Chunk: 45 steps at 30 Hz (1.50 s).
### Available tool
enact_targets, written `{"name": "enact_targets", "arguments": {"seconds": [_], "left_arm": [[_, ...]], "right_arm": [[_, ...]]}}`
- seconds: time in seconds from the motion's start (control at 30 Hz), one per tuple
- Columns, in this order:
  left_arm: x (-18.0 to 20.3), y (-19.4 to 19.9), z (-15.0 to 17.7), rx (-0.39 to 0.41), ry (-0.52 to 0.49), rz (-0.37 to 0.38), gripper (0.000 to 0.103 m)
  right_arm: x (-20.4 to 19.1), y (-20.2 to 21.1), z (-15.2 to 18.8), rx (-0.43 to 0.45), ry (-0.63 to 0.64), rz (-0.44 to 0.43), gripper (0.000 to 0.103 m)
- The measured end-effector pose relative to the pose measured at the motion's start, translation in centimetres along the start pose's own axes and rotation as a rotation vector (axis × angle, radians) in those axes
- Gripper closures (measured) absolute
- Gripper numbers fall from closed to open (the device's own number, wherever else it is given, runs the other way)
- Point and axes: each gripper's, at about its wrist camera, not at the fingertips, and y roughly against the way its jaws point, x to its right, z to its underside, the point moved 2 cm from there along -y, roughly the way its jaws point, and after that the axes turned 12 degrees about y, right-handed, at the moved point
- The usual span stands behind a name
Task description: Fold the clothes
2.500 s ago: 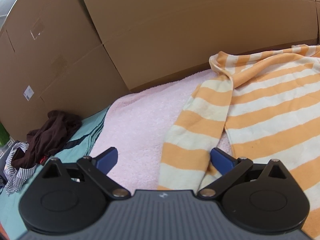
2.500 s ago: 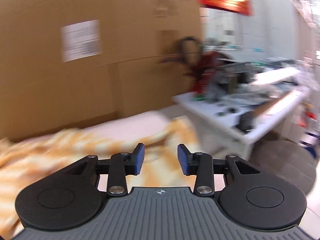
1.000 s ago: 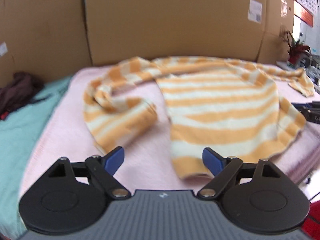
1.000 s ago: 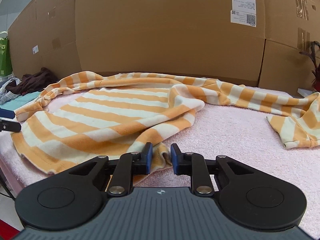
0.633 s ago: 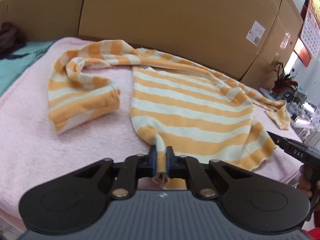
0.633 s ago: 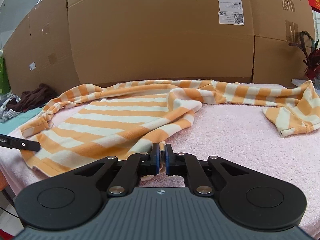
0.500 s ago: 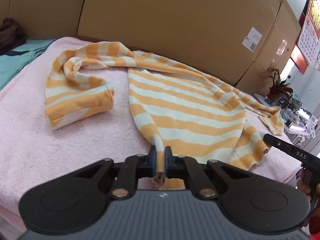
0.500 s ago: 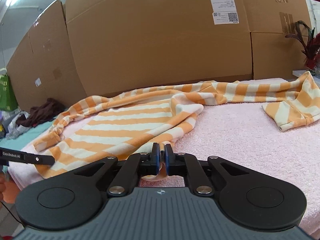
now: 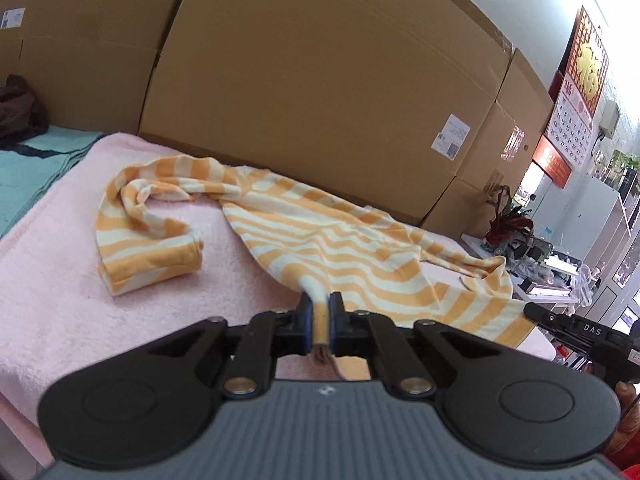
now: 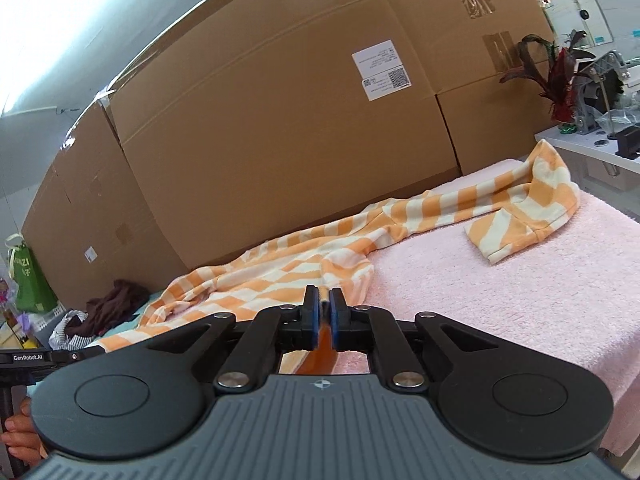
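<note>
I have both grippers, left (image 9: 319, 322) and right (image 10: 324, 318), pinching the near hem of the striped sweater (image 9: 320, 240). Its body runs away from me toward the cardboard boxes (image 9: 320, 92), sleeves trailing left and right.

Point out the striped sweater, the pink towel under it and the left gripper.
striped sweater (image 9: 320, 236): left wrist view, middle of its body.
pink towel (image 9: 60, 300): left wrist view, bare patch near the sleeve.
left gripper (image 9: 319, 320): left wrist view, between the fingertips, shut on the sweater's hem.
</note>
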Motion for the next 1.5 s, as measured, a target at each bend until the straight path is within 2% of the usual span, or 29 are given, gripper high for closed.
{"name": "enact_targets", "arguments": {"seconds": [0.13,0.3,0.4,0.53,0.63,0.7,0.8,0.9,1.1,1.2,1.27,1.33,1.4,1.47,1.5], "left_arm": [[0.2,1.2,0.4,0.01,0.001,0.011,0.102],[0.4,2.6,0.8,0.023,0.003,0.026,0.102],[0.3,2.8,1.4,0.018,-0.009,0.004,0.102],[-0.1,2.8,2.4,-0.004,-0.014,-0.027,0.102],[-0.1,3.1,3.0,-0.003,-0.025,-0.018,0.102],[-0.3,3.1,3.3,0.009,-0.037,-0.015,0.101],[-1.3,2.9,3.5,-0.026,0.033,-0.011,0.101],[-0.9,3.5,3.8,-0.019,-0.018,-0.021,0.101],[-1.3,2.7,5.0,-0.057,-0.044,-0.053,0.1],[-1.4,2.4,6.0,-0.106,-0.139,-0.129,0.093],[-1.8,3.0,6.4,-0.124,-0.209,-0.189,0.088],[-2.3,4.2,6.1,-0.115,-0.268,-0.252,0.087],[-2.4,5.5,4.7,-0.064,-0.293,-0.286,0.087],[-1.7,6.0,2.8,0.018,-0.306,-0.268,0.085],[-1.0,5.6,1.9,0.058,-0.309,-0.235,0.082]], "right_arm": [[0.8,1.8,0.1,0.016,-0.045,-0.022,0.097],[0.8,3.9,0.9,0.015,-0.035,-0.04,0.097],[0.5,5.2,1.2,0.031,-0.031,-0.069,0.097],[1.0,5.7,2.1,0.007,-0.043,-0.049,0.097],[1.5,6.3,2.8,0.011,-0.071,-0.057,0.097],[1.8,6.2,3.4,-0.021,-0.06,-0.039,0.097],[2.3,6.4,4.1,-0.034,-0.095,-0.045,0.097],[2.2,7.0,4.3,-0.035,-0.074,-0.049,0.097],[3.1,6.2,6.0,-0.132,-0.093,0.025,0.097],[3.4,5.8,6.4,-0.18,-0.095,0.034,0.095],[3.7,5.8,6.4,-0.219,-0.053,0.08,0.094],[4.4,6.3,6.1,-0.233,-0.014,0.148,0.091],[5.2,6.7,5.3,-0.213,-0.009,0.196,0.091],[5.1,6.2,4.3,-0.169,0.004,0.188,0.091],[4.6,5.4,3.7,-0.148,0.015,0.161,0.091]]}}
